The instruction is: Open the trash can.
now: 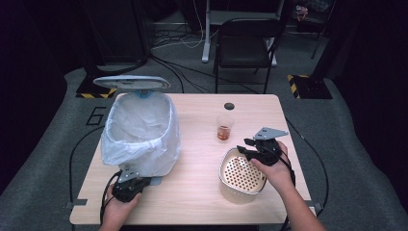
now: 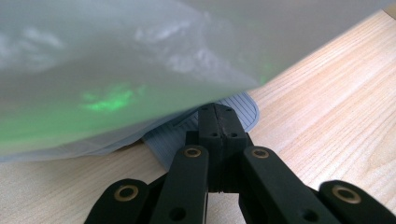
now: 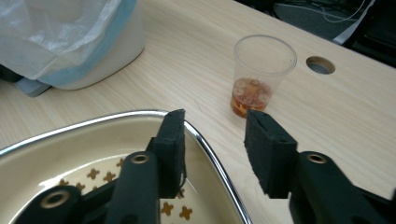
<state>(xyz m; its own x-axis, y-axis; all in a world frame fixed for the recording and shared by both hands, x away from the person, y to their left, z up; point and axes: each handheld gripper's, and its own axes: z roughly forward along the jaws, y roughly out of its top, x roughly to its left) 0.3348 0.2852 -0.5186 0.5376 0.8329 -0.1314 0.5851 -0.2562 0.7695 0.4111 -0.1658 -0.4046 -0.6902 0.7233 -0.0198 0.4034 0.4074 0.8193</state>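
The right gripper (image 1: 248, 146) hangs over the far right edge of the cream strainer bowl (image 1: 240, 175). Its jaws are apart. In the right gripper view, one jaw sits inside the bowl and the other sits outside, so the shiny rim (image 3: 205, 144) runs between them. The pads do not press on the rim.

The strainer bowl stands at the near right of the desk (image 1: 202, 144). Its bottom has many small holes. The near edge of the desk is close to it, and the right edge is not far off either.

A clear plastic cup (image 1: 224, 127) stands just past the bowl, toward the far side. It is upright and has a little orange-brown stuff at the bottom. The cup and the bowl do not touch. A round hole (image 1: 229, 106) in the desk lies a bit farther back.

The left gripper (image 1: 129, 179) is at the near left, by the foot of the white bin (image 1: 139, 132). Its jaws are tight together, with nothing seen between them. Their tips sit on the grey ribbed pedal (image 2: 233, 109) under the loose bag (image 2: 116, 70). The bin's lid (image 1: 131, 82) stands open at the far side.

The middle of the desk, between the bin and the bowl, is bare wood with lots of room.
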